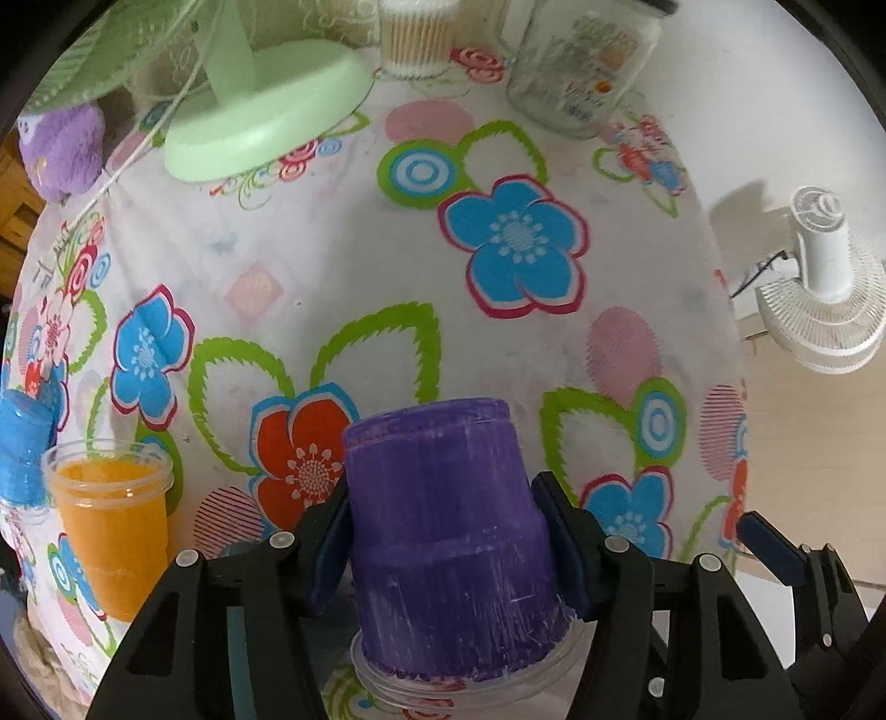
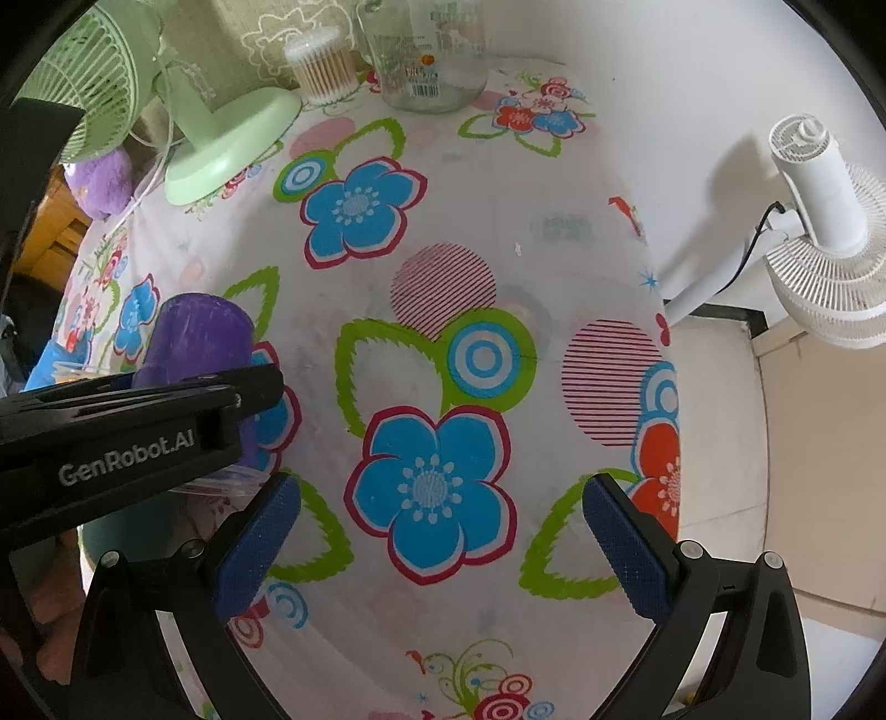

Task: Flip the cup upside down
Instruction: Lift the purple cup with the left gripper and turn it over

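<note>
A purple cup (image 1: 448,537) stands upside down on the flowered tablecloth (image 1: 387,277), its clear rim at the bottom and its closed base on top. My left gripper (image 1: 443,545) is shut on the cup, one blue pad on each side wall. In the right wrist view the same cup (image 2: 199,338) shows at the left, partly hidden by the left gripper's black body (image 2: 138,426). My right gripper (image 2: 443,548) is open and empty above the cloth, to the right of the cup.
A clear cup of orange liquid (image 1: 113,520) and a blue lid (image 1: 22,443) stand at the left. A green fan base (image 1: 266,111), a cotton swab tub (image 1: 415,39) and a glass jar (image 1: 581,66) stand at the back. A white fan (image 1: 825,288) is off the table's right edge.
</note>
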A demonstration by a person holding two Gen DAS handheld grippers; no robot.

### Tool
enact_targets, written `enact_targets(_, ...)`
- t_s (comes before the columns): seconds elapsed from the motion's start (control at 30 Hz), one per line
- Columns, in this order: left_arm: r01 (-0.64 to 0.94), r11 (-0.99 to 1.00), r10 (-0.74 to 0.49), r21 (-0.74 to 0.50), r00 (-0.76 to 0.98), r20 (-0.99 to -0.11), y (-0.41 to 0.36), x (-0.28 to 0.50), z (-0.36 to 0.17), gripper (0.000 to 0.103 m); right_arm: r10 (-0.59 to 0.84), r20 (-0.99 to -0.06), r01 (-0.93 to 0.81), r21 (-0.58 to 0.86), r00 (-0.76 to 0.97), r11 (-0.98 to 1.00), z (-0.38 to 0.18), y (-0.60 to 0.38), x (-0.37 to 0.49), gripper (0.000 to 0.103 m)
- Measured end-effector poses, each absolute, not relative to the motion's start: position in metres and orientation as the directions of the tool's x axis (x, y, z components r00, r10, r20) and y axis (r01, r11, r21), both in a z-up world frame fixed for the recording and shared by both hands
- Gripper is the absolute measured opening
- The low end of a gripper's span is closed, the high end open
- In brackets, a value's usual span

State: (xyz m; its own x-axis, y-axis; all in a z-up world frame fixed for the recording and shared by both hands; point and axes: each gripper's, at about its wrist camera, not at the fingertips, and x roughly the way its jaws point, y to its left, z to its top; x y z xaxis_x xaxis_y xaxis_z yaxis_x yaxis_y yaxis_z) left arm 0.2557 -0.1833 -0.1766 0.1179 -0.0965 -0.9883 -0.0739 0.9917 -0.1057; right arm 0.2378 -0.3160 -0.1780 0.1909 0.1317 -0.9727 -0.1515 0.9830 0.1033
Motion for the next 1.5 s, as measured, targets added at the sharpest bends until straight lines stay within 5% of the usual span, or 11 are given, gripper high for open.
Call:
enact_targets(0.53, 0.020, 0.996, -0.085, -0.082, 0.211, -0.974, -0.168, 0.193, -0.109, 0.063, 0.149, -0.949, -0.178, 0.101, 0.279, 0.979, -0.124, -0.306, 0.183, 0.103)
enact_targets(1.5, 0.043, 0.998, -0.055, -0.047, 0.216, -0.975, -0.036, 0.078, -0.114, 0.064, 0.174, -0.956, -0.253, 0.112, 0.237, 0.961, -0.116, -0.161, 0.071, 0.103)
